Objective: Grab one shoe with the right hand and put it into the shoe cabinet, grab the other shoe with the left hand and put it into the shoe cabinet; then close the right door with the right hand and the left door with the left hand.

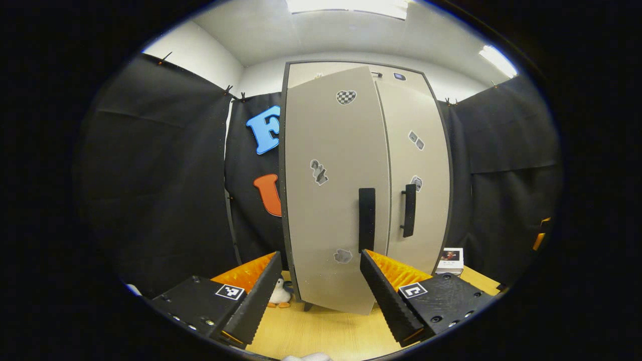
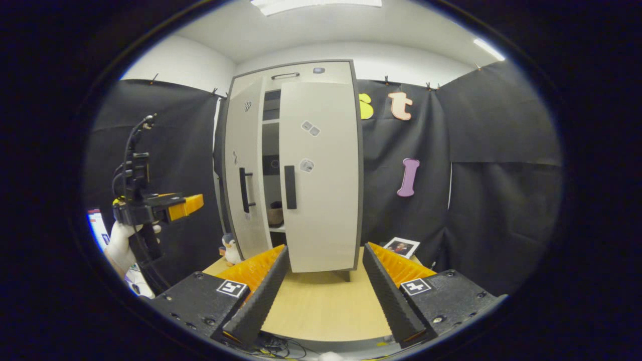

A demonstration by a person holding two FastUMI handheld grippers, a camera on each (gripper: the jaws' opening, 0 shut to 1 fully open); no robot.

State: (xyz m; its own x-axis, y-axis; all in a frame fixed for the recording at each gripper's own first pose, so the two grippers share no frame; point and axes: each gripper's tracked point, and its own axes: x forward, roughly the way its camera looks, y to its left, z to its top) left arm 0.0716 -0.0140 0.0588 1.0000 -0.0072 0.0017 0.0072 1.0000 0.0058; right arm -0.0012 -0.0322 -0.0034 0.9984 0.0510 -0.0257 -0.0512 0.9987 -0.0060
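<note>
The tall beige shoe cabinet (image 1: 416, 165) (image 2: 321, 200) stands on a wooden table. Its left door (image 1: 331, 190) (image 2: 243, 170) hangs ajar, swung toward me. The right door (image 1: 419, 175) (image 2: 321, 175) lies flush with the frame. Through the gap I see shelves and a brownish thing, perhaps a shoe (image 2: 275, 214), on a lower shelf. My left gripper (image 1: 321, 301) is open, a short way in front of the ajar door, just below its black handle (image 1: 366, 218). In the right gripper view a gloved hand holds it up at the left (image 2: 150, 205). My right gripper (image 2: 326, 296) is open above the table, back from the cabinet.
A small penguin toy (image 1: 278, 293) (image 2: 230, 249) stands by the cabinet's left foot. A framed photo (image 1: 450, 260) (image 2: 401, 246) sits to the cabinet's right. The wooden table (image 1: 321, 336) (image 2: 321, 306) runs between the cabinet and me. Black cloth walls close in on both sides.
</note>
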